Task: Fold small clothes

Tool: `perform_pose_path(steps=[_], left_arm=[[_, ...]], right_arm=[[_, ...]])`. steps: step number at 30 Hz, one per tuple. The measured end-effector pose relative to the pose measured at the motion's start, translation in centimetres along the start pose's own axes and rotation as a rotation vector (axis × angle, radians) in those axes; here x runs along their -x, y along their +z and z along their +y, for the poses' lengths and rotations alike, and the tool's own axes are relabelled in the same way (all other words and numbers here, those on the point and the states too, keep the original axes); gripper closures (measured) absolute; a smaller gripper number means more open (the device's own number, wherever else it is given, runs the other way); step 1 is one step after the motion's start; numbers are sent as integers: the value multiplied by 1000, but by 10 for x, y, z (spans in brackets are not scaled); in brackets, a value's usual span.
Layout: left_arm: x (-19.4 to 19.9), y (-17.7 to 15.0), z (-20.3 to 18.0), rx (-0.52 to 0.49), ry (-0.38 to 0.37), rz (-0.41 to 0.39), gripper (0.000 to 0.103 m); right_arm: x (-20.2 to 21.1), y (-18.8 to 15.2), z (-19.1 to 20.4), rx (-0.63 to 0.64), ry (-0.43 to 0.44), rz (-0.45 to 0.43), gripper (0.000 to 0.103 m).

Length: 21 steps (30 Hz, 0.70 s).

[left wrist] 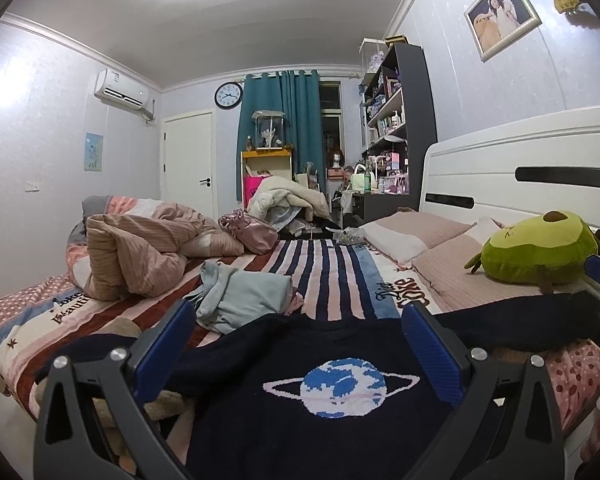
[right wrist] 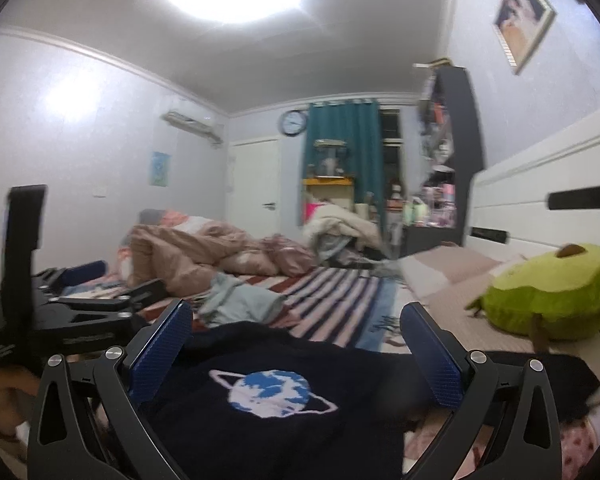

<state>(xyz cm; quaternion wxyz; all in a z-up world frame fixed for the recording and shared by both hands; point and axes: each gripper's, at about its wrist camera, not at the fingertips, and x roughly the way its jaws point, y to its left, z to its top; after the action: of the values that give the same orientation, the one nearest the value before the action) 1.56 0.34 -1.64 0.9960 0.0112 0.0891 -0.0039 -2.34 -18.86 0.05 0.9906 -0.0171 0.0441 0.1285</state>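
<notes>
Closest up, the left gripper [left wrist: 300,340] has its blue pads spread wide with nothing between them, hovering over a navy sweater [left wrist: 292,432] with a blue ringed planet knitted on the front. The sweater lies spread on the bed [left wrist: 332,276], near the front edge, one sleeve stretching off to the right toward the pillows. The right gripper [right wrist: 298,344] is wide apart too and holding nothing, above the same sweater from a slightly different angle; that view is a bit blurry. From the right wrist view you can see the left gripper off to the side, also over the bed. Just past the sweater sits a crumpled light blue garment [left wrist: 240,300] on the striped bedspread. To the right, a green plush toy [left wrist: 536,252] rests by the pillows against the white headboard [left wrist: 520,148]. Further back there's a bunched-up pink duvet [left wrist: 140,252], then a teal curtain [left wrist: 280,132] and a wall clock [left wrist: 228,95].
</notes>
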Motion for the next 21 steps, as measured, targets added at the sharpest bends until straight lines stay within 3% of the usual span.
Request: perform_pose_path(steps=[2, 9, 14, 17, 21], left_arm=[[-2, -1, 6, -3, 5, 7, 1], [-24, -13, 52, 26, 5, 80, 1], [-41, -31, 116, 46, 109, 151, 1], [-47, -47, 168, 153, 136, 187, 1], [-57, -69, 231, 367, 20, 220, 4]], right_arm=[[-4, -2, -1, -7, -26, 9, 0], [-44, -16, 9, -17, 11, 92, 0], [-88, -34, 28, -45, 73, 190, 0], [-109, -43, 44, -33, 92, 236, 0], [-134, -54, 62, -21, 124, 280, 0]])
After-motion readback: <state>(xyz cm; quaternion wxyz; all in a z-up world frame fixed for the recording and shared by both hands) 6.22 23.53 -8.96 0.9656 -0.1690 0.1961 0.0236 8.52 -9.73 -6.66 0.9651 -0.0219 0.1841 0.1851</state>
